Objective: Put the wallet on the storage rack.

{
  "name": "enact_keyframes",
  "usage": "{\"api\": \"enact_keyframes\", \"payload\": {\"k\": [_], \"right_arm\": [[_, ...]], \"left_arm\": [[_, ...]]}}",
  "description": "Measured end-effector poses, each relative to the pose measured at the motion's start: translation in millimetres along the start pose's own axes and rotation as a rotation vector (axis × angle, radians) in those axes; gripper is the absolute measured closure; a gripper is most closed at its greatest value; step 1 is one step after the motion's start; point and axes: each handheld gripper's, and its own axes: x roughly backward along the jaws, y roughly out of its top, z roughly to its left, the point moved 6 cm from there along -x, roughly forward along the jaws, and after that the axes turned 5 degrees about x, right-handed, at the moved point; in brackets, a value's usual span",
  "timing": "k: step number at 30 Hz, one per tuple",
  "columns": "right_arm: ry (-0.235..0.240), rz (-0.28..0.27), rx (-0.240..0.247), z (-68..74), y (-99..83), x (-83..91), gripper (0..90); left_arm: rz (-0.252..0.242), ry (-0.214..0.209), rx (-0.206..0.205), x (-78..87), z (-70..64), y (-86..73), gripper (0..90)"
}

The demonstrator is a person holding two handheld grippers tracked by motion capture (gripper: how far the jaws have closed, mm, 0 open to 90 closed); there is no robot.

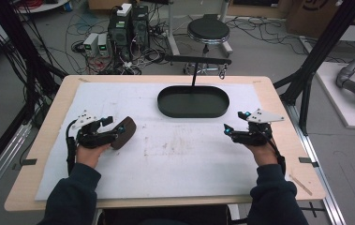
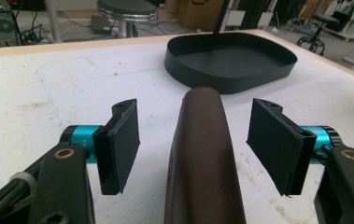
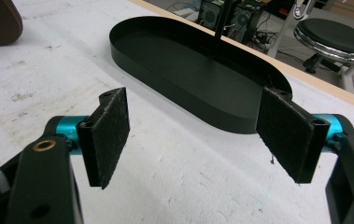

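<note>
Brown case [image 1: 124, 132], a smooth leather-like pouch with rounded ends, lies on the left part of the counter [image 1: 48, 122], toward the left edge and about midway between front and back. The left claw [image 1: 109, 127] straddles it with both pads spread wide. In the left gripper view the case [image 2: 202, 154] runs straight up between the pads [image 2: 121, 142], neither one touching it, with a gap on each side. To do this step well, I judge the claw should stay centred over the case's long axis, come down until the pads flank its thickest part, and then close evenly so the slick, curved surface does not squirt sideways. The pads look like coarse black foam or felt, which should help the hold.

Farther right, near the back edge at mid-counter, sits a black oval tray [image 1: 166, 105] with a low upright wall and a matte finish, a thin post rising from behind it. A scuffed white mat [image 1: 184, 159] covers most of the counter's pale wood.

The right claw [image 1: 237, 121] hovers near the right edge, spread wide and holding nothing; in the right gripper view the tray [image 3: 132, 51] lies ahead of its pads [image 3: 107, 135].
</note>
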Motion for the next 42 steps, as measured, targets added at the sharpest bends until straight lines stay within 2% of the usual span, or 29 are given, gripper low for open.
{"api": "enact_keyframes", "payload": {"k": [4, 6, 8, 12, 17, 21, 24, 28, 32, 38, 42], "right_arm": [[0.002, -0.002, -0.002, -0.4, -0.2, -0.2, 26.6], [0.002, -0.002, 0.0, -0.3, -0.2, -0.1, 26.5], [0.001, -0.004, -0.001, -0.4, -0.1, 0.0, 26.6], [0.002, -0.007, -0.002, -1.2, -0.1, 1.0, 26.6], [0.002, -0.014, -0.009, -2.1, 0.5, 1.3, 26.7], [0.007, -0.014, -0.01, -2.6, 0.9, 0.9, 26.8], [0.003, -0.017, -0.009, -2.9, 1.5, 1.6, 26.9], [0.005, -0.018, -0.02, -5.4, 0.8, 1.5, 26.8], [0.005, -0.025, -0.033, -9.2, 0.0, 2.1, 26.8], [-0.001, -0.034, -0.057, -15.5, -1.7, 5.8, 26.8], [-0.01, -0.038, -0.057, -19.2, -3.2, 8.0, 26.8]], "left_arm": [[0.061, 0.001, 0.0, -1.2, 1.1, -8.3, 32.7], [0.08, -0.009, -0.009, -1.5, -0.7, -10.0, 42.4], [0.092, -0.013, -0.032, -1.4, -2.3, -10.8, 57.0], [0.088, -0.015, -0.053, -2.8, -4.9, -7.2, 62.8], [0.06, -0.051, -0.08, -9.6, -13.4, 3.8, 63.5], [0.043, -0.076, -0.082, -21.7, -19.3, 14.5, 63.5], [0.044, -0.095, -0.099, -36.7, -25.2, 27.1, 63.6], [0.034, -0.145, -0.102, -59.0, -36.9, 47.4, 63.8], [0.042, -0.183, -0.139, -85.8, -51.5, 67.6, 63.9], [0.069, -0.241, -0.186, -131.5, -74.6, 85.0, 64.0], [0.078, -0.276, -0.195, -160.4, -85.4, 95.0, 64.1]]}}
